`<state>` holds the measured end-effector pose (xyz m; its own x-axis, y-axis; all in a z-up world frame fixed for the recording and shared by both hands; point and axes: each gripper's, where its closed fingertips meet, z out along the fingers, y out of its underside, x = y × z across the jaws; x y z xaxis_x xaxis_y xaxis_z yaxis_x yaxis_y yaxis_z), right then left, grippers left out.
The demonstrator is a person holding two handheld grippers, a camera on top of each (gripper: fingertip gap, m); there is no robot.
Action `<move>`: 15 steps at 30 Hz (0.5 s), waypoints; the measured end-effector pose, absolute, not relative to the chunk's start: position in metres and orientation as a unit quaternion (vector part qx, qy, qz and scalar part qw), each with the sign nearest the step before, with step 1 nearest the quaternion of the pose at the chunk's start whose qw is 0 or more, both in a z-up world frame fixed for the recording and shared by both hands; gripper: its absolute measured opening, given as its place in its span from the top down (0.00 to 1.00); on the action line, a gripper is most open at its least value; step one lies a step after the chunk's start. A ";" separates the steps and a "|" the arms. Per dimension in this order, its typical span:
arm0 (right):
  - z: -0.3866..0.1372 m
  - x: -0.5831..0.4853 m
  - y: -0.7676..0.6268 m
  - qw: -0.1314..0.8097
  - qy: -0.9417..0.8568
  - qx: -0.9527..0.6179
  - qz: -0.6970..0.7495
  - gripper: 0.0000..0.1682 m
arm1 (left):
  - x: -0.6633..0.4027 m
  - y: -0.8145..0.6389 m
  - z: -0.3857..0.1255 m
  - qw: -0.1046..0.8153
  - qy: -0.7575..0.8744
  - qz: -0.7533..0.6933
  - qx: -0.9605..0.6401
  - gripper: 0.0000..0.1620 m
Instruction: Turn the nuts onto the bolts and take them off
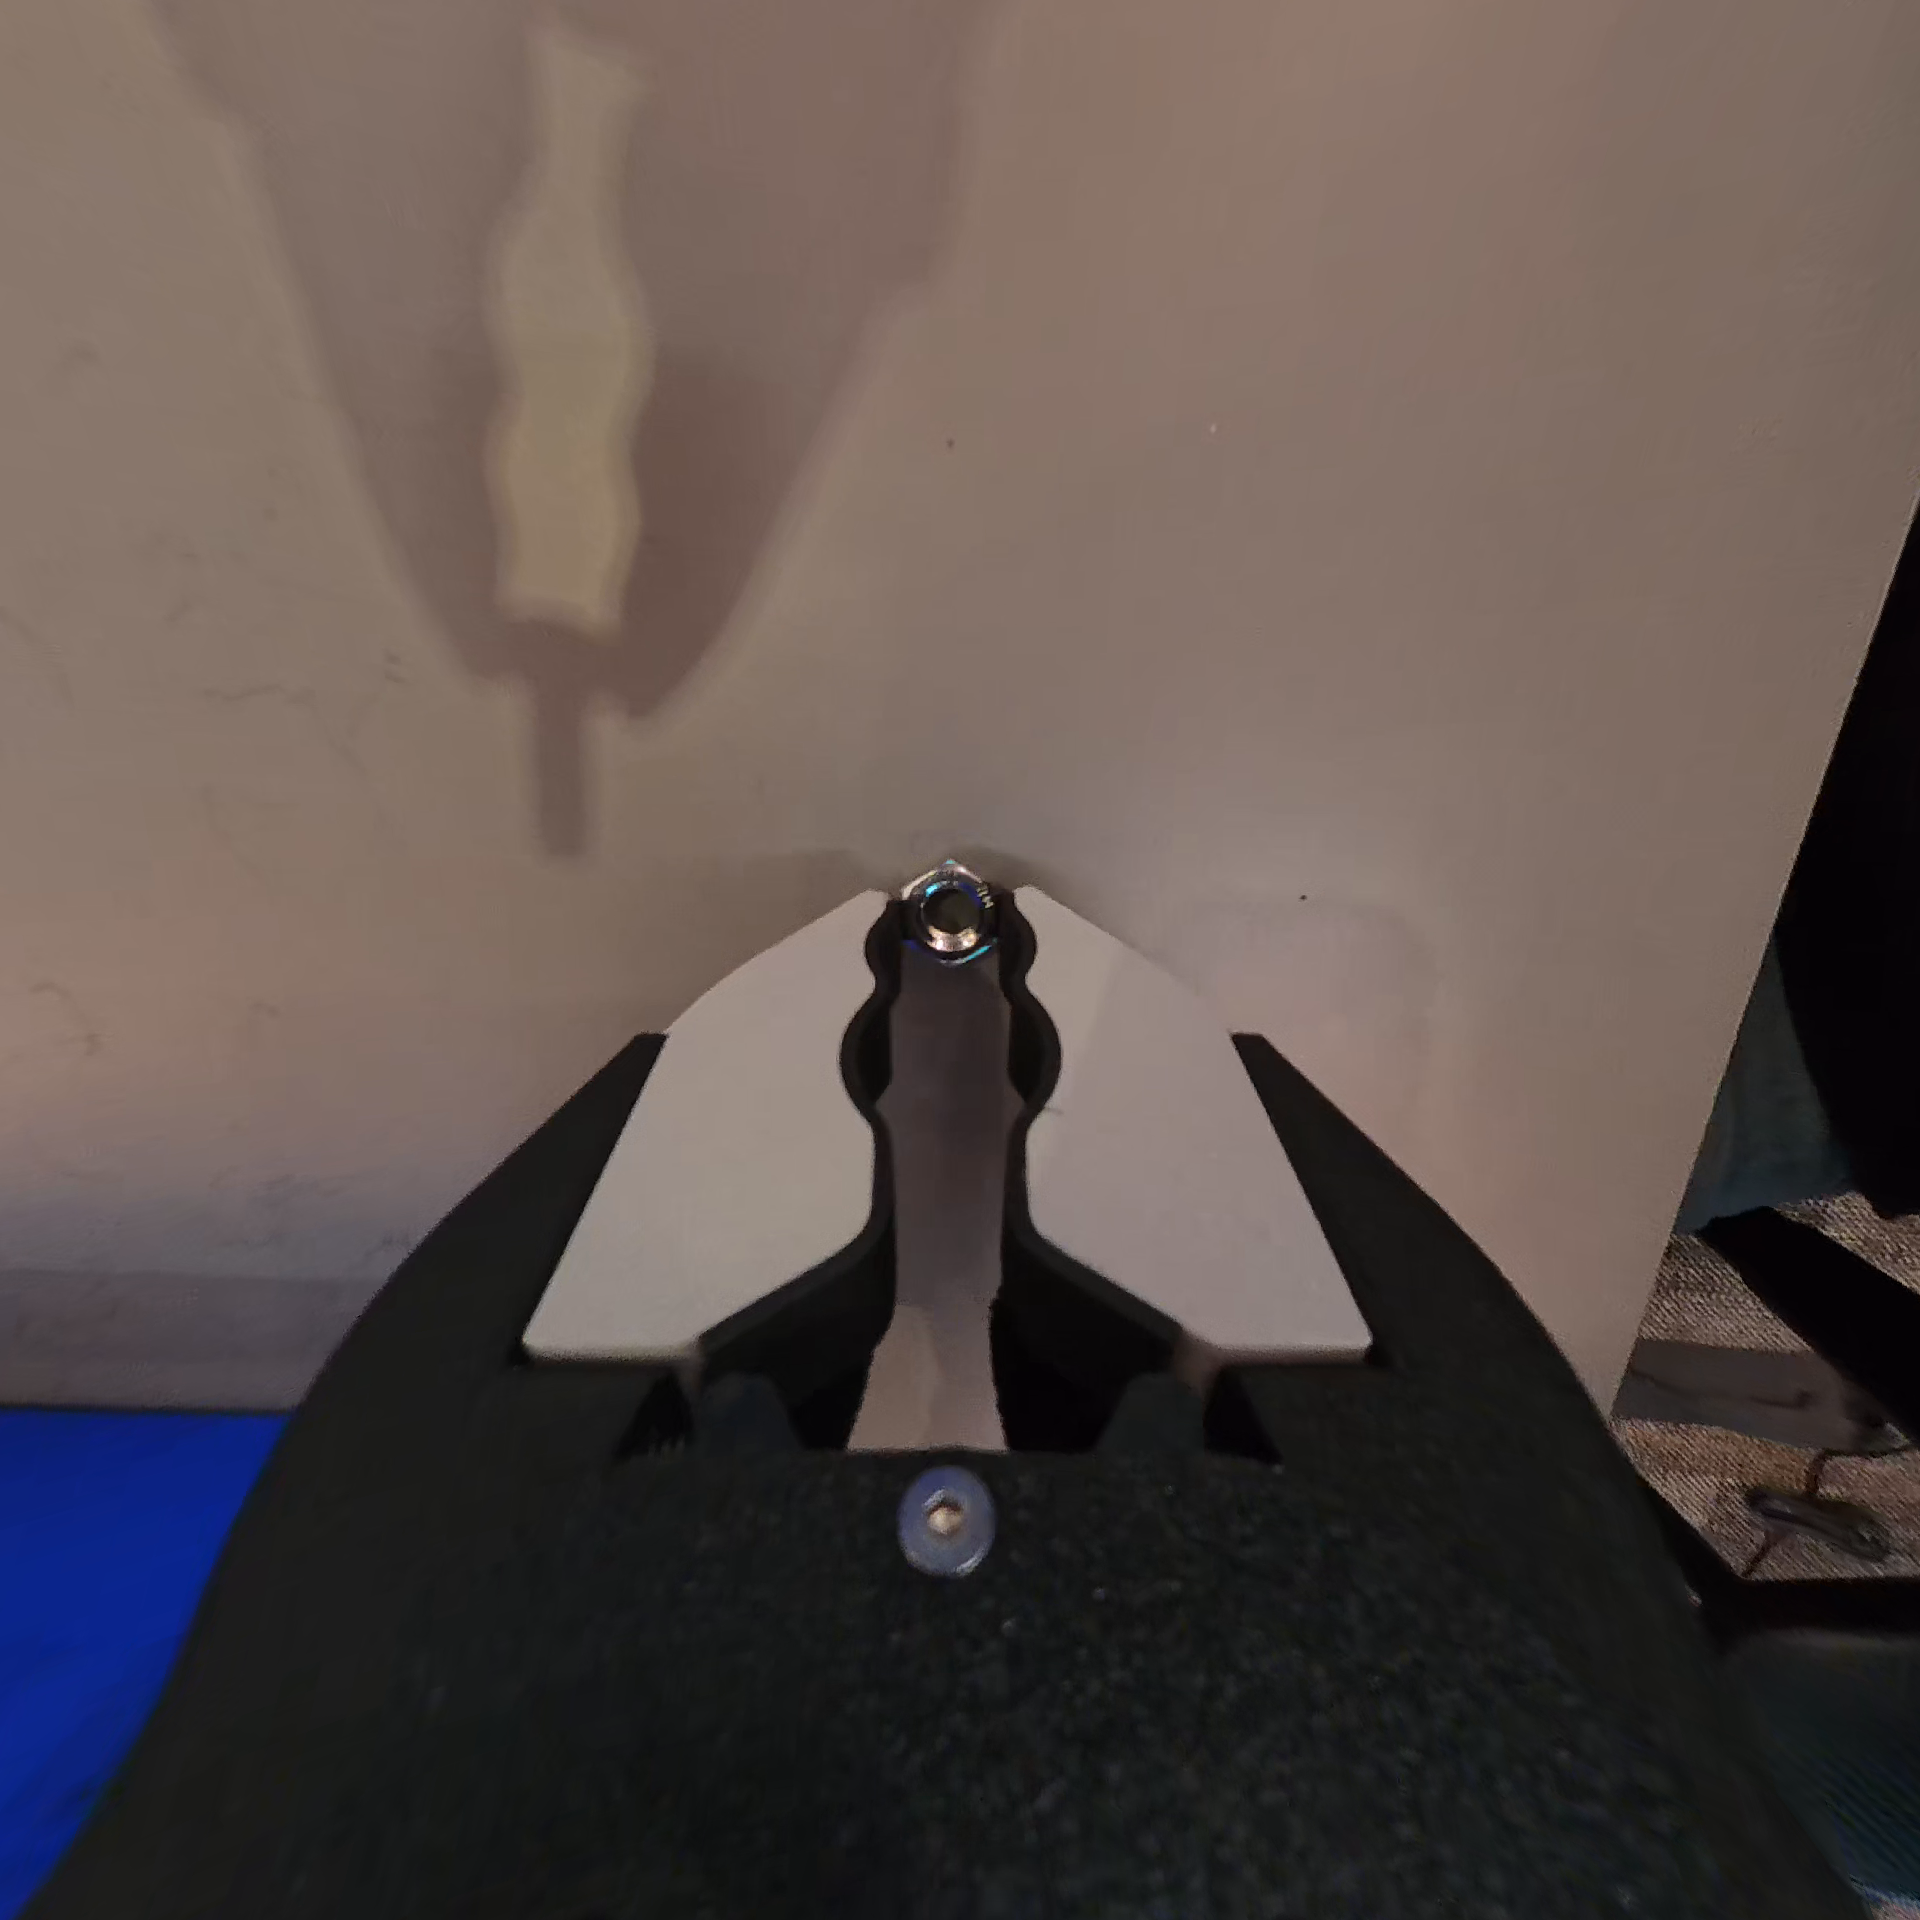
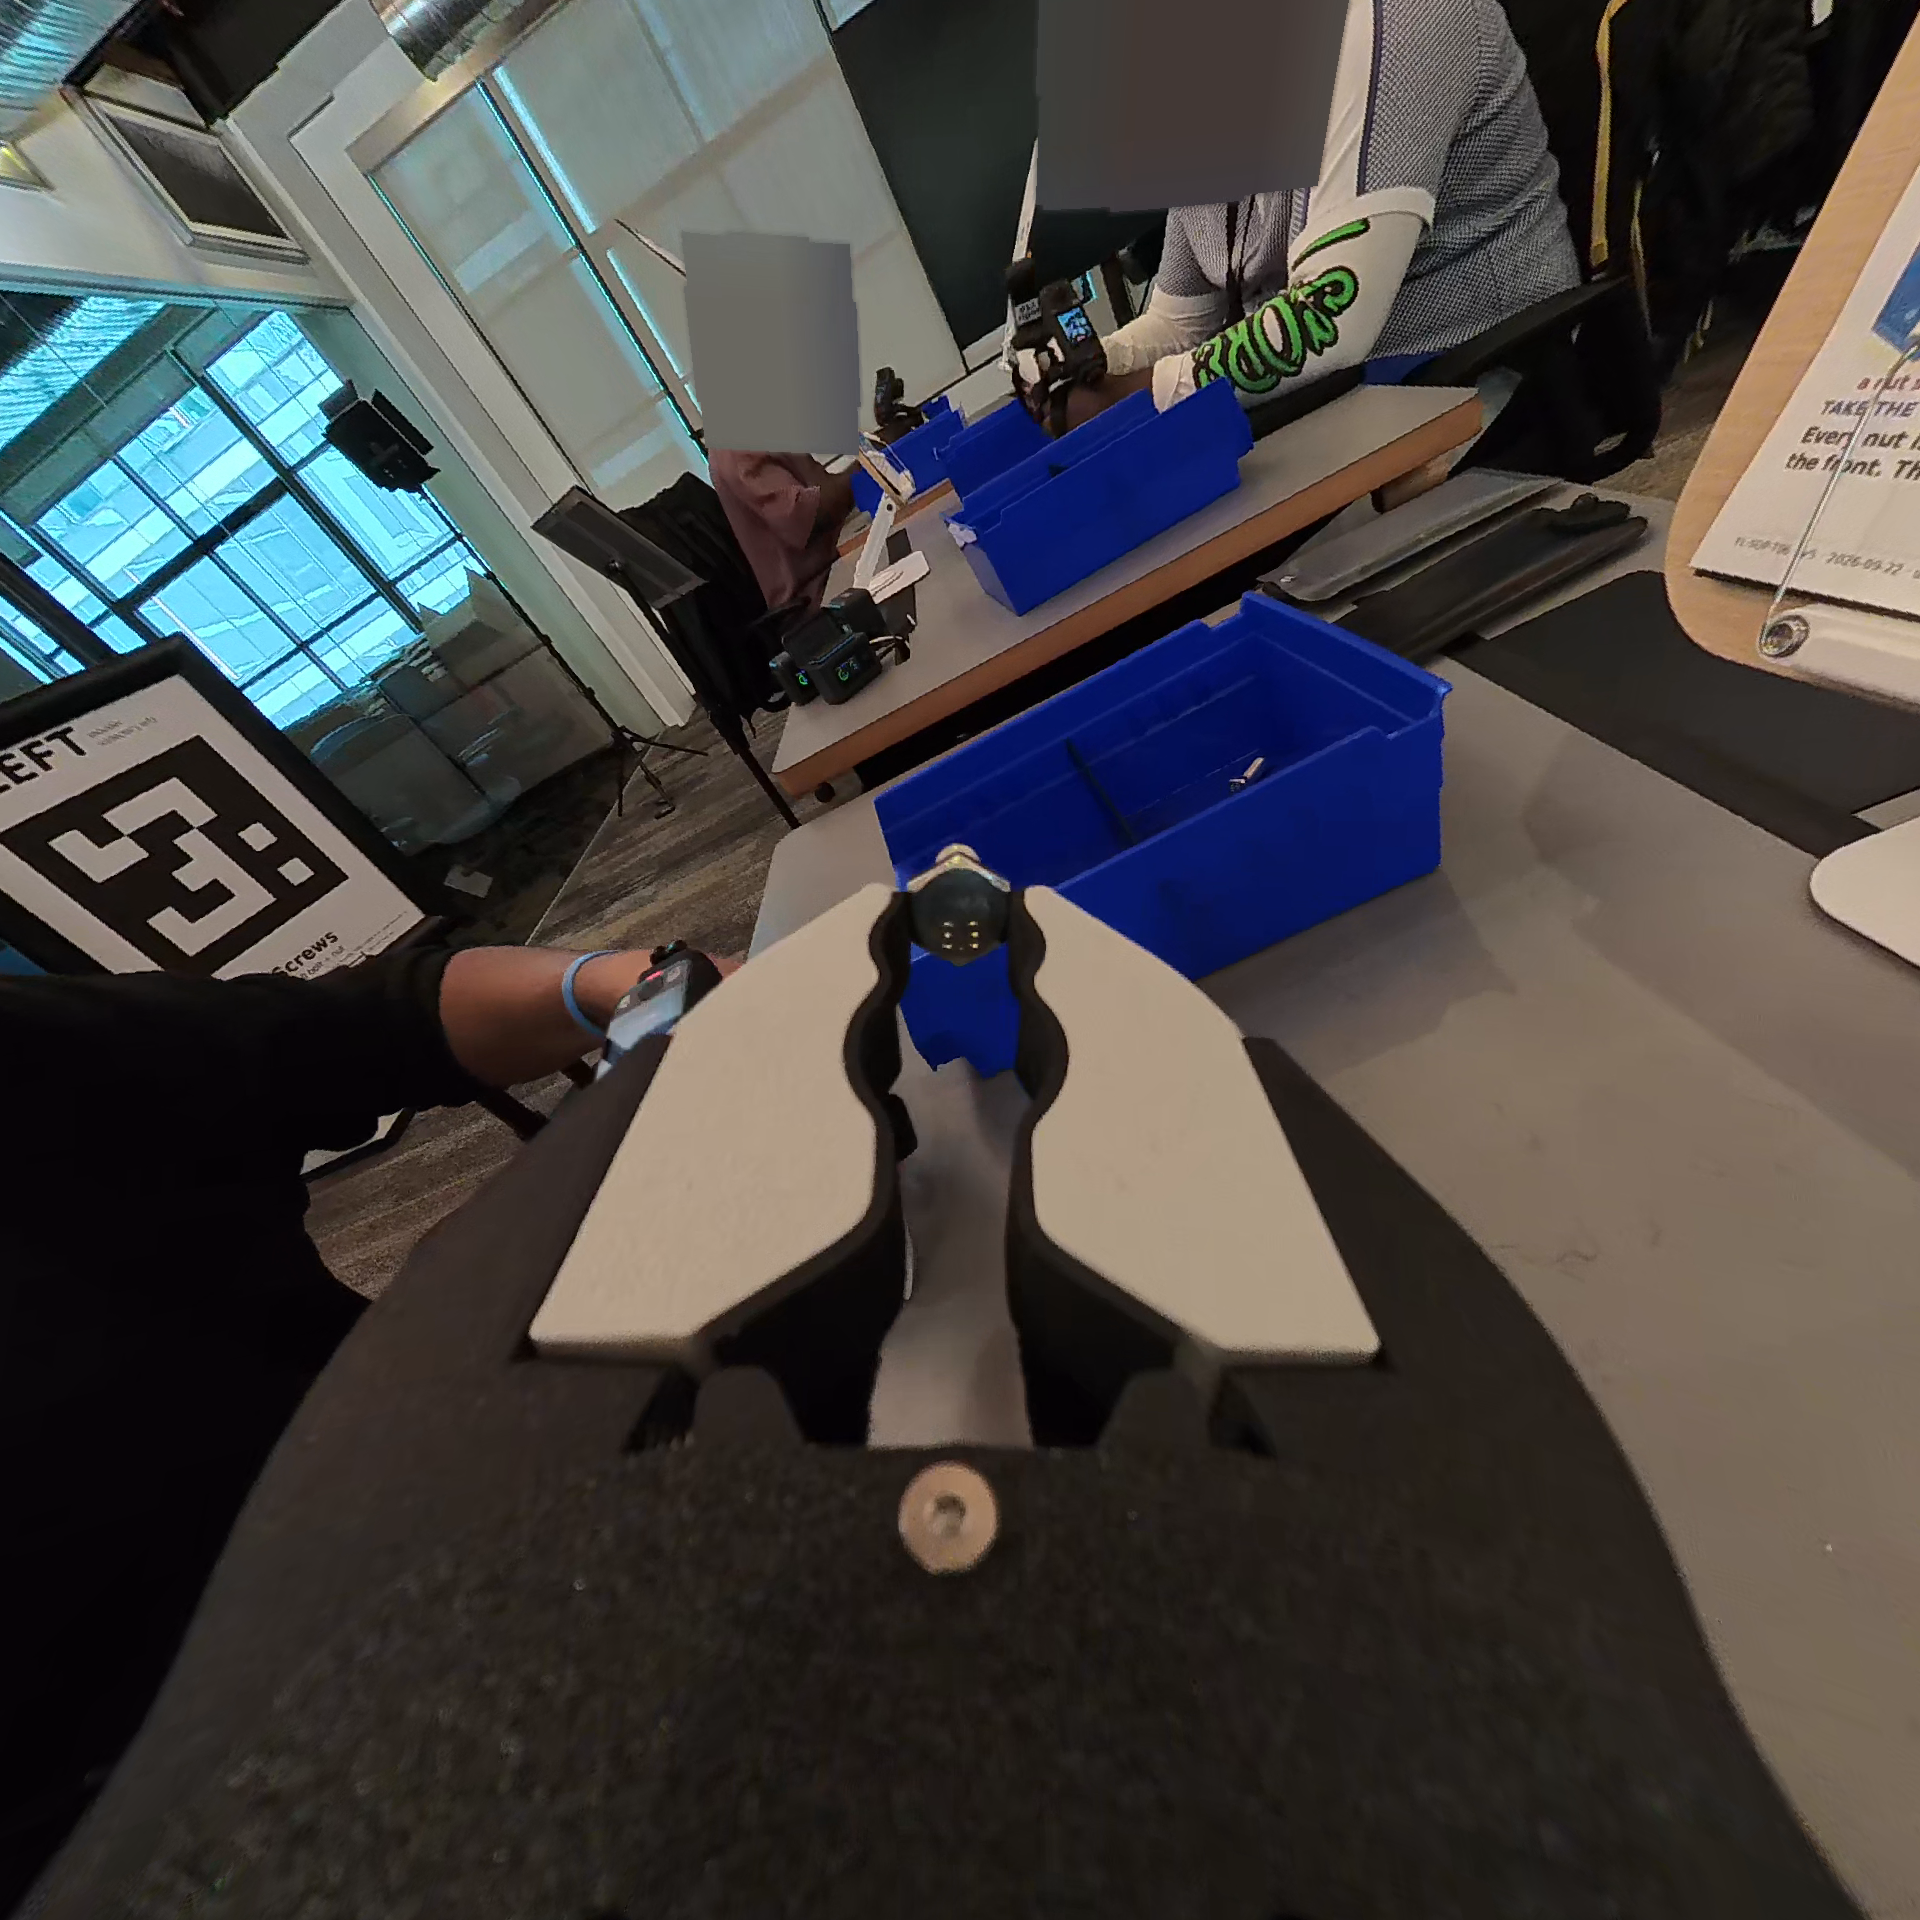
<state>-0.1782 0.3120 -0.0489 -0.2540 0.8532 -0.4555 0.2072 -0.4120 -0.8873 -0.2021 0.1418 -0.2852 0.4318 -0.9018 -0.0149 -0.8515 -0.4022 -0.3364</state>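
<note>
In the left wrist view my left gripper [image 1: 948, 920] is shut on a shiny hex nut [image 1: 948, 914], held at the fingertips just above the pale table [image 1: 1247, 520]. The nut's hole faces the camera. In the right wrist view my right gripper [image 2: 958, 925] is shut on a bolt [image 2: 958, 920]. Its dark hex head faces the camera and a nut or washer sits just behind the head. The bolt is held above the near corner of a blue bin [image 2: 1195, 790].
The blue bin stands on the grey table [image 2: 1558, 1039] and holds a small bolt [image 2: 1247, 771] beyond a black divider. A sign with a square marker [image 2: 177, 831] stands at left, with a person's dark sleeve [image 2: 208, 1091] below it. Other people work at a far table [image 2: 1039, 623]. Some 30 cm of space lies between my two pairs of fingers.
</note>
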 end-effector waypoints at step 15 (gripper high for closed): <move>-0.025 -0.168 0.291 0.404 -0.547 -0.394 0.618 0.90 | -0.212 0.259 -0.032 0.497 0.048 -0.594 -0.630 0.90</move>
<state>-0.1676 0.2905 -0.0248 -0.3631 0.9307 -0.0449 -0.0691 -0.0750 -0.9948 -0.2120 0.2594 -0.0325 0.2891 -0.6513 0.7015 0.5305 -0.5010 -0.6838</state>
